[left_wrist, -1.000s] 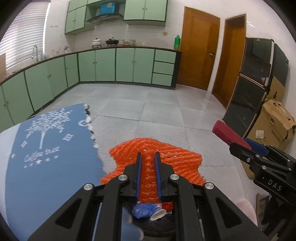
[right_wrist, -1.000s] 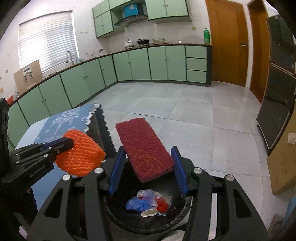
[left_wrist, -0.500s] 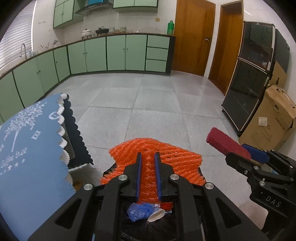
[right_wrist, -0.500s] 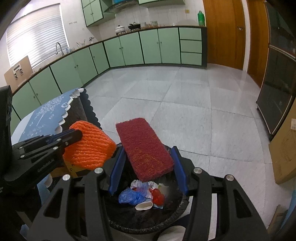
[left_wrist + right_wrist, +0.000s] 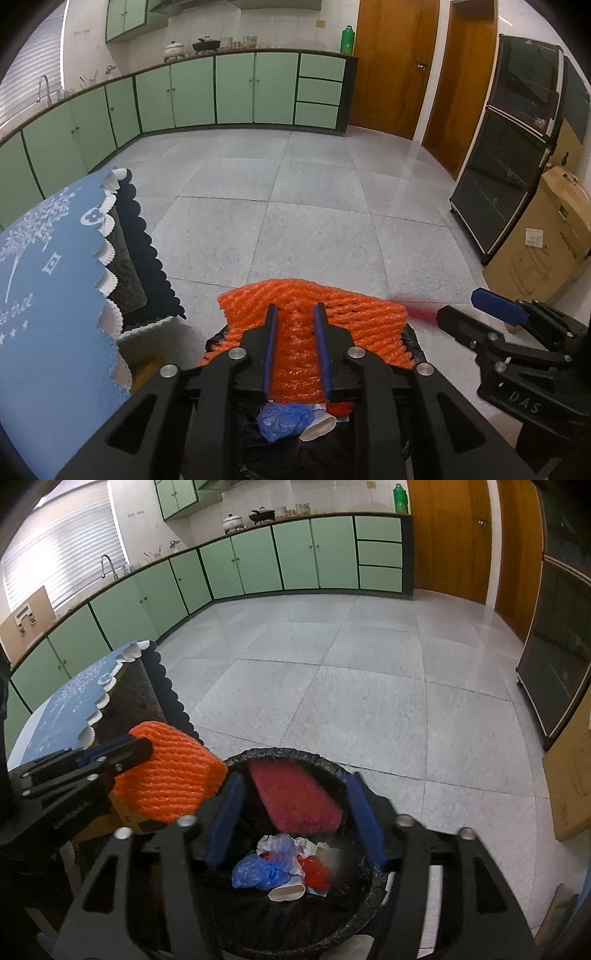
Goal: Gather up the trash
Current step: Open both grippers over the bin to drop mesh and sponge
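Pale floor tiles (image 5: 369, 686) spread under everything, and nearest of all, directly below both tools, sits a bin lined with a black bag (image 5: 295, 755), already holding a crumpled blue plastic bag (image 5: 258, 873), a paper cup (image 5: 286, 892), white wrappers and something red.

Over that bin the right tongs (image 5: 293, 818) stand well apart; their jaws have just been opening, and the dark red scouring pad (image 5: 295, 799) sits blurred between the blue pads (image 5: 364, 816) with a clear gap on each side, apparently free and dropping toward the liner. It looks like a stiff, light, coarse slab that would take a grip across its narrow width without slipping.

Left tongs (image 5: 294, 347) hang over the same bin with the orange foam net sleeve (image 5: 362, 321) running between their blue pads (image 5: 320, 350). Their jaws have also just been opening, yet the gap stays narrow and the net sits pinched between them, so I judge it held, though loosely. That sleeve is soft, springy and nearly weightless; it crushes under any pinch, snags on rough edges and may cling to the pads instead of falling, so a wide opening or a small shake could be needed.

Just to the left, a surface under a blue scalloped cloth (image 5: 44, 280) borders the bin. Farther off run green cabinets (image 5: 236, 88) and wooden doors (image 5: 391, 62).
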Demonstrator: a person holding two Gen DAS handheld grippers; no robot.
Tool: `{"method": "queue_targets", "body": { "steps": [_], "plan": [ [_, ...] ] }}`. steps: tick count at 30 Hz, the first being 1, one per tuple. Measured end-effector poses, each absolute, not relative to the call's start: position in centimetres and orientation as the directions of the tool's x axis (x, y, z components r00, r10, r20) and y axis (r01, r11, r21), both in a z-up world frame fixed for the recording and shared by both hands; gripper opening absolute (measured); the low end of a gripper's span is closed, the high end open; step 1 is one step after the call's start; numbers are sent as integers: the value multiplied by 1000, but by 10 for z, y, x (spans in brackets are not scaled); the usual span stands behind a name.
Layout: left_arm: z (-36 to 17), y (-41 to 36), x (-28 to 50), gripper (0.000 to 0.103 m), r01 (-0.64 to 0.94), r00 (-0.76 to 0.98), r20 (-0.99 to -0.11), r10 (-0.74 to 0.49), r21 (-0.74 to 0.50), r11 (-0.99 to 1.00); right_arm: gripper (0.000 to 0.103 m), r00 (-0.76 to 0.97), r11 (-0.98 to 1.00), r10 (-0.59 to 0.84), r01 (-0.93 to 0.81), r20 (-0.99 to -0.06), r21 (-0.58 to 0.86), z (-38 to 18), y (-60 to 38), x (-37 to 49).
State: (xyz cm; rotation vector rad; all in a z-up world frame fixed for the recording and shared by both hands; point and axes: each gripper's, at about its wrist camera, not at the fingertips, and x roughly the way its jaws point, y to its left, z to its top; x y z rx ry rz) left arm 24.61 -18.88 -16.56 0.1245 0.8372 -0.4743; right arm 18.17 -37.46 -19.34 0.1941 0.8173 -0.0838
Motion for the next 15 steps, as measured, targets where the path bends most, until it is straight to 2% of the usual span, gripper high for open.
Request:
{"method": "queue_targets", "body": {
  "steps": [2,4,9,15],
  "plan": [
    [-164,-186,249,24,445,570,-738,-362,-93,891,68,681,978,-4,155,-732,139,-194,-376,182],
    [-163,-185,249,32,443,572,-737,-361,-93,892,73,682,976,-11,167,-731,141,-192,-377,182],
    [-155,-180,246,38,435,584,-725,-364,-99,895,89,696,970,-51,206,-717,132,-182,-381,174],
    [-126,-164,231,54,429,638,-678,-365,-81,900,92,720,967,-33,198,-693,160,-161,-382,159]
  ]
}}
